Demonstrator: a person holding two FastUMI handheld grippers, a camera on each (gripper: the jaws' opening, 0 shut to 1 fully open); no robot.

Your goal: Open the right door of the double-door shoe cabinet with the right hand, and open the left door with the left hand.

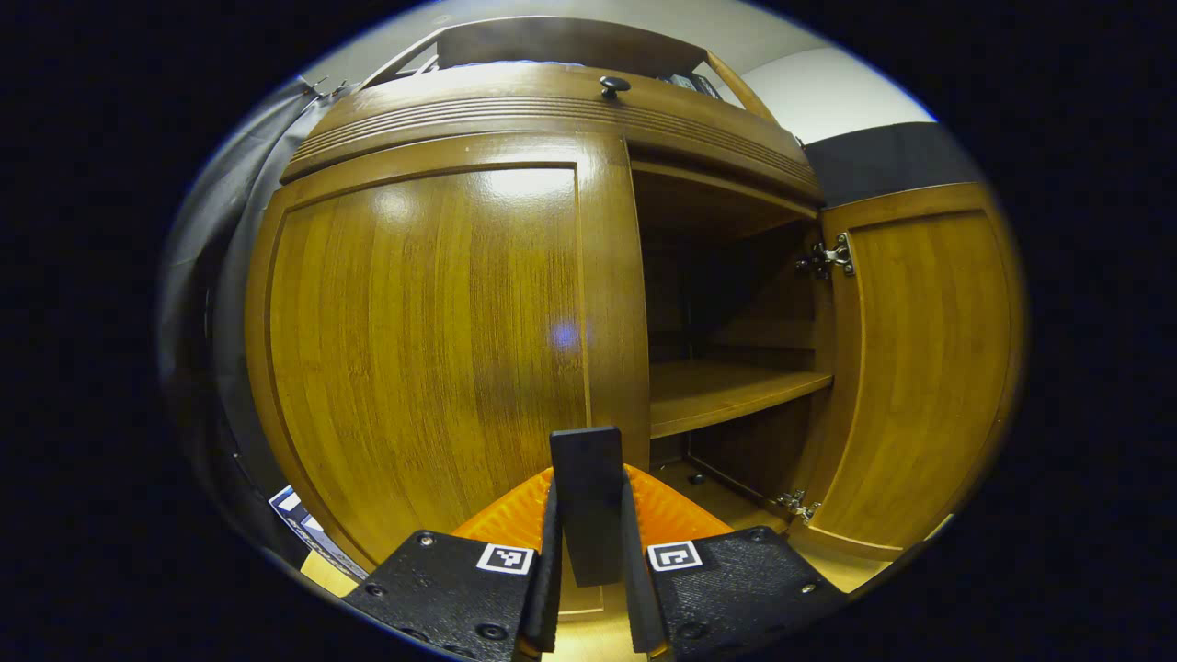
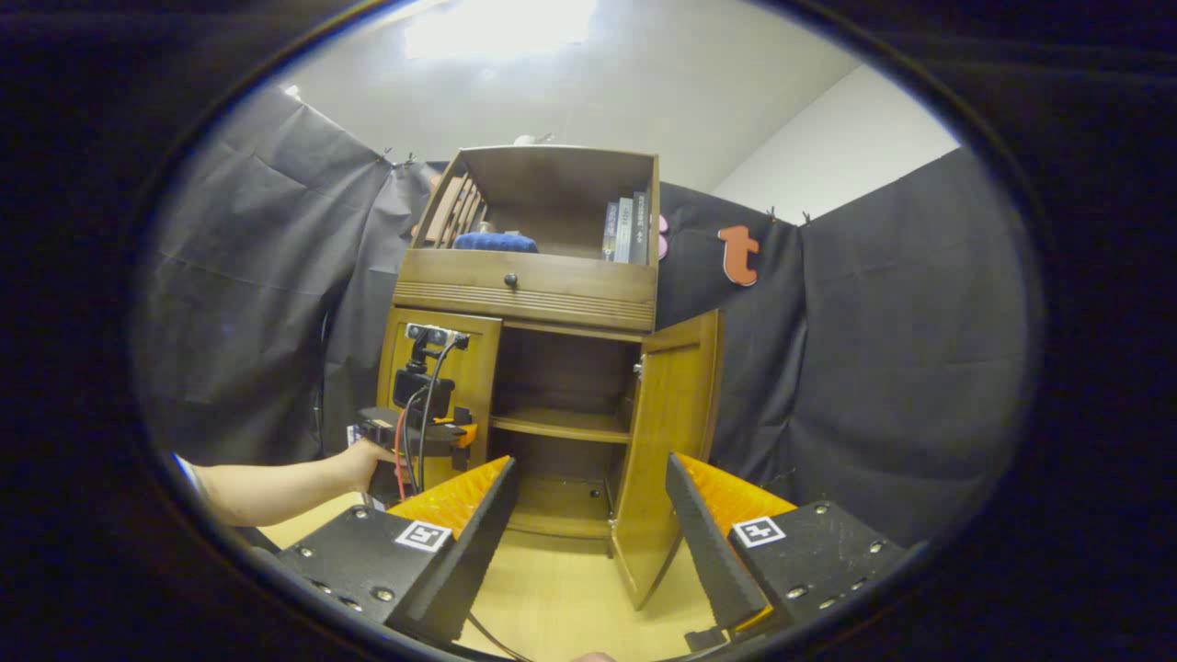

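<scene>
The brown wooden shoe cabinet (image 2: 529,290) stands against the booth's wall. Its left door (image 1: 432,349) lies flat against the frame in the left gripper view. A black upright handle (image 1: 587,533) at that door's right edge sits between my left gripper's fingers, and my left gripper (image 1: 588,478) is shut on it. The right door (image 1: 919,368) stands swung wide open, showing an inner shelf (image 1: 726,391). In the right gripper view my right gripper (image 2: 588,515) hangs open, well back from the cabinet, facing the right door (image 2: 667,460). The left gripper (image 2: 432,428) is there too, held by a hand (image 2: 363,460).
Above the doors runs a drawer with a black knob (image 2: 510,279). An open top shelf holds books (image 2: 625,230) and a blue object (image 2: 495,242). Light wooden floor (image 2: 561,598) lies between my right gripper and the cabinet. Black cloth walls stand on both sides.
</scene>
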